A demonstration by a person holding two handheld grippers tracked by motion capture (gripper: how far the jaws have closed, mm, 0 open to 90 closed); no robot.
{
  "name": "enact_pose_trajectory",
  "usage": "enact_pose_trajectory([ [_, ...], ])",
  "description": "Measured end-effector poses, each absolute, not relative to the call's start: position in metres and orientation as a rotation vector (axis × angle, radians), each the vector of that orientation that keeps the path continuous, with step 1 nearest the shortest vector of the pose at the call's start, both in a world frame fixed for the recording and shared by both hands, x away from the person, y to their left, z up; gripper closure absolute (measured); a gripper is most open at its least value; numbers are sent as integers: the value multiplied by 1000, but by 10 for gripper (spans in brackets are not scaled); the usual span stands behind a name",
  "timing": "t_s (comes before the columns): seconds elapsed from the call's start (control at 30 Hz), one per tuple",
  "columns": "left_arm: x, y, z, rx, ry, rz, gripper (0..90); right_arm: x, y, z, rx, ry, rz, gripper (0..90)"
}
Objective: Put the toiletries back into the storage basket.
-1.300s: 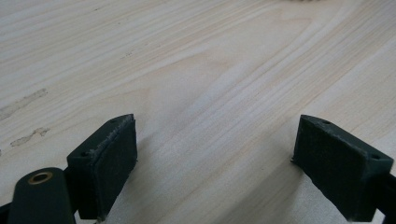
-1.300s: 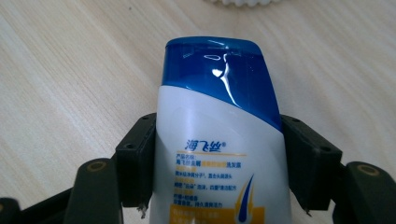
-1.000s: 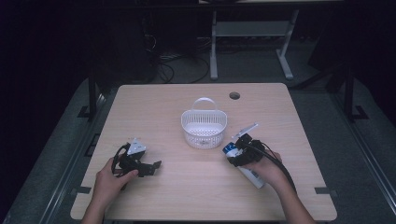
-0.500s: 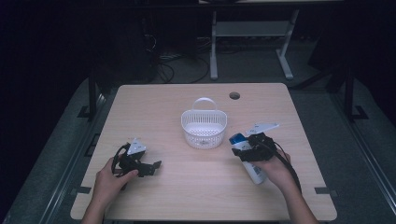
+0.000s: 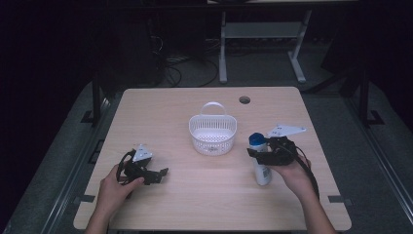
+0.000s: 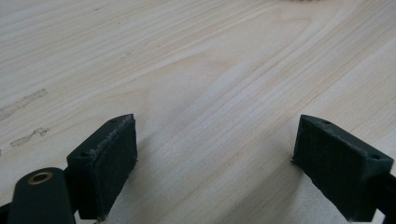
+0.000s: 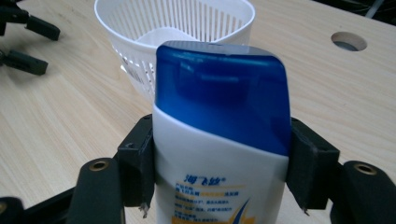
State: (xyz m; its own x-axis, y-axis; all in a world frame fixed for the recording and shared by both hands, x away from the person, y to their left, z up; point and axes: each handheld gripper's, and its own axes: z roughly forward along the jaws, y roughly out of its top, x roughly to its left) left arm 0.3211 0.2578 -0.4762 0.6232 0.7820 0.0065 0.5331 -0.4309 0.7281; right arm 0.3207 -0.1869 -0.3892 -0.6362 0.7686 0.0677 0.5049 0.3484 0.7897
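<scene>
The right claw (image 7: 219,172) is shut tight on the bottle (image 7: 219,140), with one black jaw pressed on each side, just under the blue cap (image 7: 222,88). The bottle's long way runs straight out from the claw, cap end first, and it looks tipped up off the table (image 5: 160,105) at that end. Just past the cap, a little to the claw's left in its own view, sits the white basket (image 7: 187,28). It is near the bottle but not touching it, and its open top faces up. So I think the next move is to lift the bottle a bit, carry it forward over the near rim, and let it go inside. The bottle is long and the basket is small, so it may need to go in cap first or lean on the wall. The left claw (image 6: 215,154) is well apart from all this. Its jaws are wide open with nothing between them, low over bare wood.
</scene>
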Motion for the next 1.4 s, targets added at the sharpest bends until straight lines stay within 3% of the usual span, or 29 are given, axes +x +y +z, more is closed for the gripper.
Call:
enact_pose_trajectory([
  [1.4, 321, 258, -476, 2138, 1028, 450, 130, 328, -187, -331, 1051, 2162, 1339, 357],
])
